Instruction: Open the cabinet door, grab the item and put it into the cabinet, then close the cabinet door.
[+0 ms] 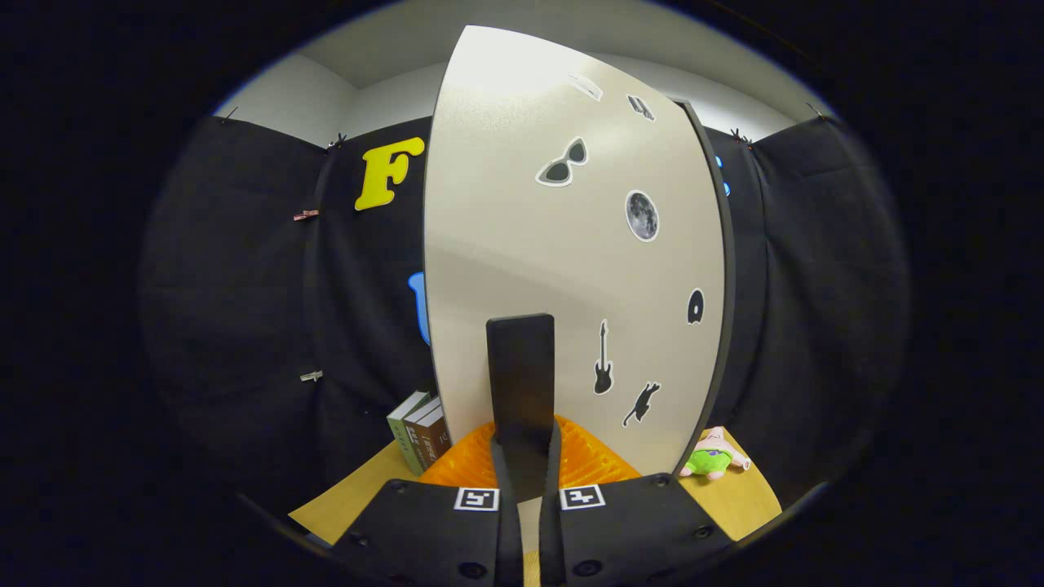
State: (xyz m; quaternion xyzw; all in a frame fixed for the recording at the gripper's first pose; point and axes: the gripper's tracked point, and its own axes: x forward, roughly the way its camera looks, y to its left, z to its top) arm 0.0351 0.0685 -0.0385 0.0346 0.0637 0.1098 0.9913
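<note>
Gripper view: your gripper (522,456) pinches the dark handle (520,379) of the cabinet door (522,244); a plush toy (711,458) lies beyond, right.

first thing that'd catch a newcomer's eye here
The pale cabinet door dotted with stickers (sunglasses, a moon, a guitar, a cat) rises straight ahead of the gripper, whose fingers are closed on the door's black handle. An orange ridged mat lies at the door's foot, books lean off to one side on the wooden table, and a pink and green plush toy lies on the other.
</note>
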